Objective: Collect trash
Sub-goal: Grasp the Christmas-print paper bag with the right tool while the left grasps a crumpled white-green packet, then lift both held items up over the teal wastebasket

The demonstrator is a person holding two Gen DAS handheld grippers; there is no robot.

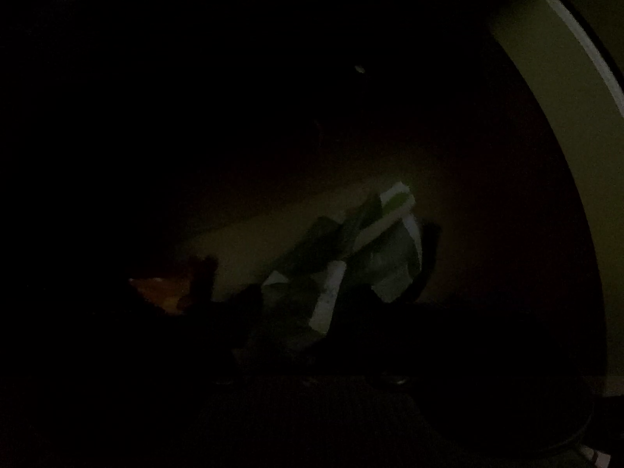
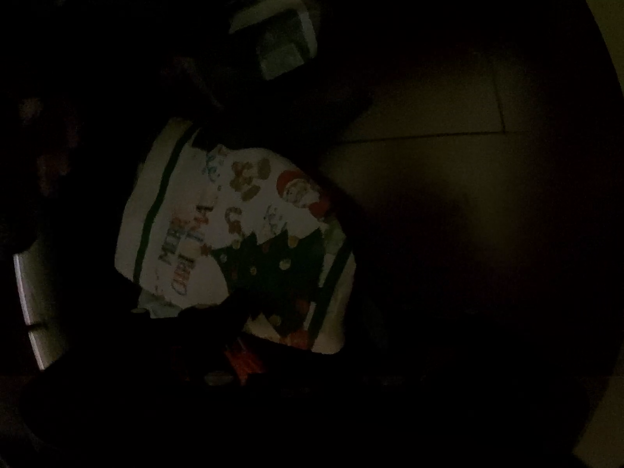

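Both views were very dark — crumpled white-and-green paper (image 1: 351,257) showed left; a Christmas-print sheet (image 2: 241,241) lay below a white bin (image 2: 284,39); neither gripper's jaws could be told.

Very dim light, most of both views near black. Tiled floor (image 2: 429,117) w/ grout lines shows in right wrist view, dark shadow across it. Pale curved panel (image 1: 553,89) w/ lighter edge at upper right of left wrist view.
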